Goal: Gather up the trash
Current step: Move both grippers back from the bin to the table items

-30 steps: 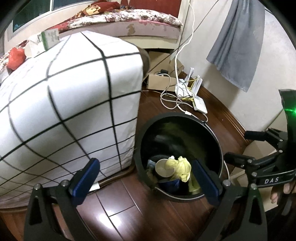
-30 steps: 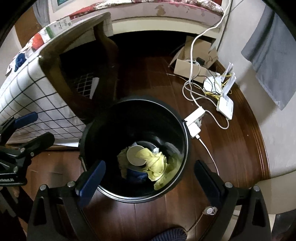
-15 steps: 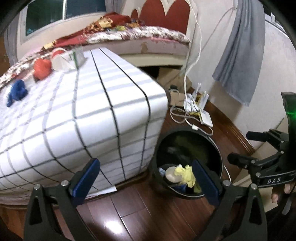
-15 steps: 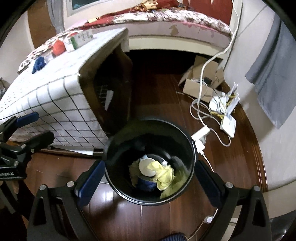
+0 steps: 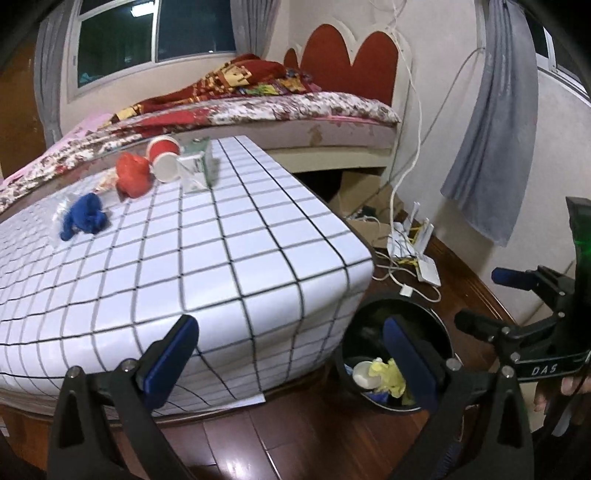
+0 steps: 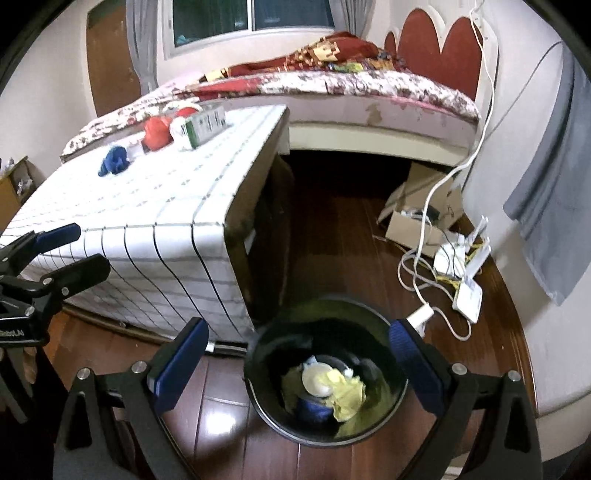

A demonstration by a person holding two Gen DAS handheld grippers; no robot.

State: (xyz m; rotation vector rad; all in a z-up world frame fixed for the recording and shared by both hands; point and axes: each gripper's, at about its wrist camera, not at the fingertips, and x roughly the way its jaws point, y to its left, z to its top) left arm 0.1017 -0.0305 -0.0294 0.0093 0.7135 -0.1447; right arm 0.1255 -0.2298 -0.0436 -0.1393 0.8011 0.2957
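Trash — a blue wad [image 5: 84, 218], red wad [image 5: 132, 178] and carton [image 5: 195, 167] — lies upper left on the checked table [image 5: 221, 258], well beyond my left gripper [image 5: 288, 354] and right gripper [image 6: 299, 354], both wide open, empty, near the black bin [image 6: 258, 387].

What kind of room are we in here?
Most likely a bedroom: a bed with a red headboard, a curtained window, and a table beside a black trash bin.
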